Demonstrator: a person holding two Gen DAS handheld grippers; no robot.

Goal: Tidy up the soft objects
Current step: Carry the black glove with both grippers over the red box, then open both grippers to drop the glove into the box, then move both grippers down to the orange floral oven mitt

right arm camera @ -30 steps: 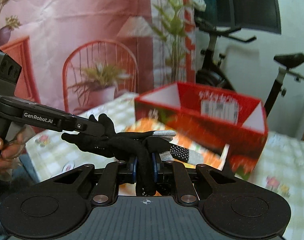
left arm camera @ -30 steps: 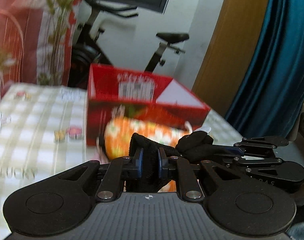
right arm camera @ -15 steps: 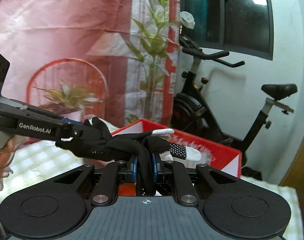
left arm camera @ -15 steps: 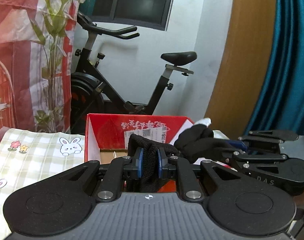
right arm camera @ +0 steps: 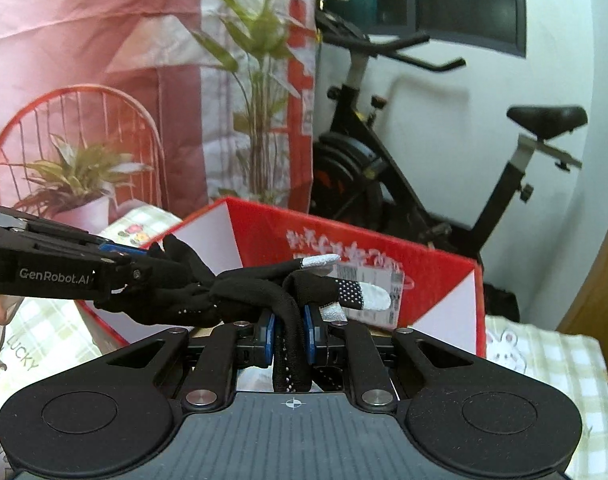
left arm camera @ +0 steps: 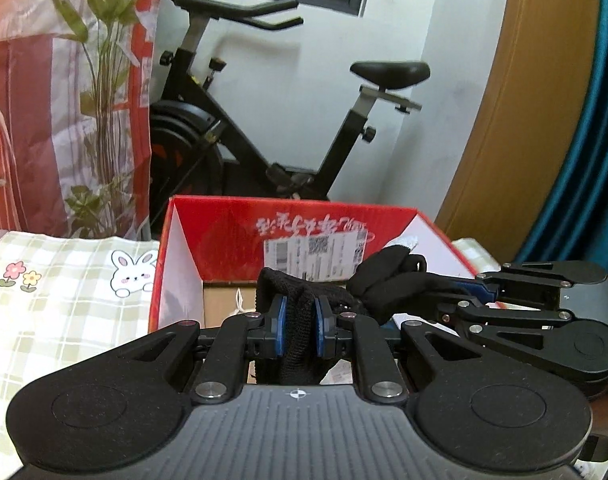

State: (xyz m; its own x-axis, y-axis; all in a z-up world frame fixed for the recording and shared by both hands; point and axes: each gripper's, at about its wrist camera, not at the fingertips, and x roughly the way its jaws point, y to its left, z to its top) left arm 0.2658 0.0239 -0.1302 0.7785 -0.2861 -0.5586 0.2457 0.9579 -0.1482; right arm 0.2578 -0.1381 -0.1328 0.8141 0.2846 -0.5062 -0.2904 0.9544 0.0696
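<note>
A black knit glove [left arm camera: 300,312] with grey fingertips [right arm camera: 368,294] is held by both grippers. My left gripper [left arm camera: 298,326] is shut on its cuff end. My right gripper [right arm camera: 290,332] is shut on another part of it. In the left wrist view the right gripper [left arm camera: 536,312] comes in from the right; in the right wrist view the left gripper [right arm camera: 56,268] comes in from the left. The glove hangs just above the open red cardboard box [left arm camera: 224,240], which also shows in the right wrist view [right arm camera: 436,276].
The box stands on a table with a checked cloth printed with rabbits and flowers [left arm camera: 64,300]. An exercise bike [left arm camera: 264,140] stands behind the box. A pink printed backdrop [right arm camera: 84,80] hangs at the left and a teal curtain [left arm camera: 584,160] at the right.
Both grippers have moved with the glove up and toward the red box, from in front of it to over its open top. The orange patterned soft item has dropped out of view.
</note>
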